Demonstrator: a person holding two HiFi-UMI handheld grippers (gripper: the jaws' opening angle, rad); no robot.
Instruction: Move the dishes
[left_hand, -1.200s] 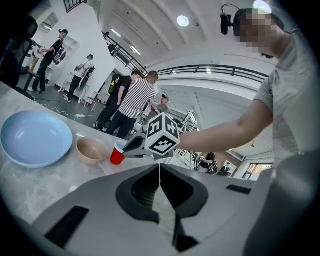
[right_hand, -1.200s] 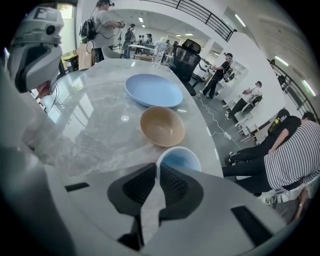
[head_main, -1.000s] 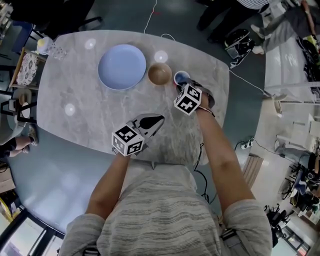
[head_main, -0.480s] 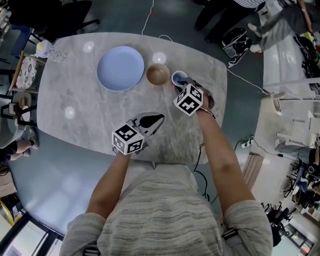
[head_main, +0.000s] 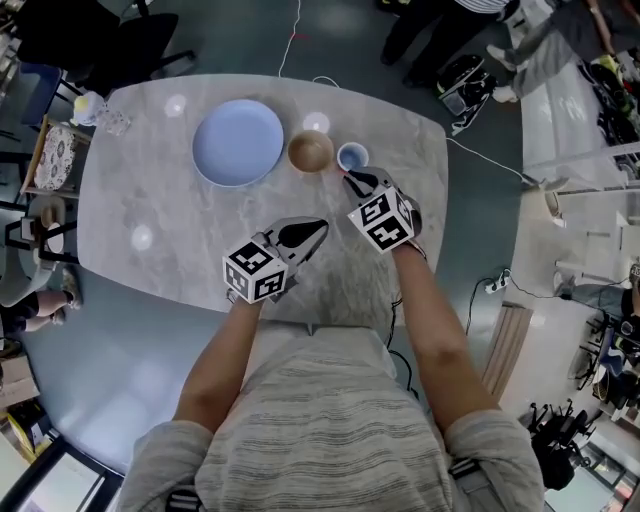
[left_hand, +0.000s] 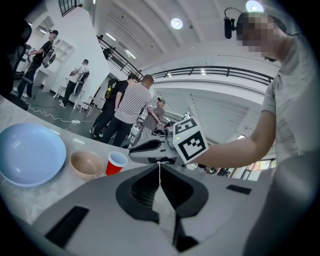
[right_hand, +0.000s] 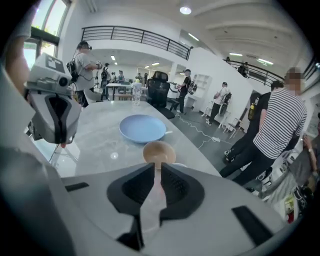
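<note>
A light blue plate (head_main: 238, 142), a tan bowl (head_main: 310, 151) and a red cup (head_main: 352, 156) stand in a row at the far side of the grey marble table (head_main: 180, 230). My right gripper (head_main: 355, 182) hovers just short of the cup, apart from it. Its jaws have just been closing to a narrow gap with nothing between them; the bowl (right_hand: 159, 151) shows past its tips (right_hand: 156, 167). My left gripper (head_main: 315, 228) is shut and empty over the table's near middle. Along its jaws (left_hand: 160, 163) I see the plate (left_hand: 30, 155), bowl (left_hand: 86, 163), cup (left_hand: 116, 163) and right gripper (left_hand: 132, 152).
A clear glass (head_main: 115, 122) and a small yellow object (head_main: 88, 95) sit at the table's far left corner. A white cable (head_main: 290, 40) runs across the floor beyond the table. Several people (left_hand: 125, 107) stand past its far right side.
My right gripper has let go of the red cup, lifted and drawn back toward me; the cup stands free beside the bowl. The left gripper has stayed put.
</note>
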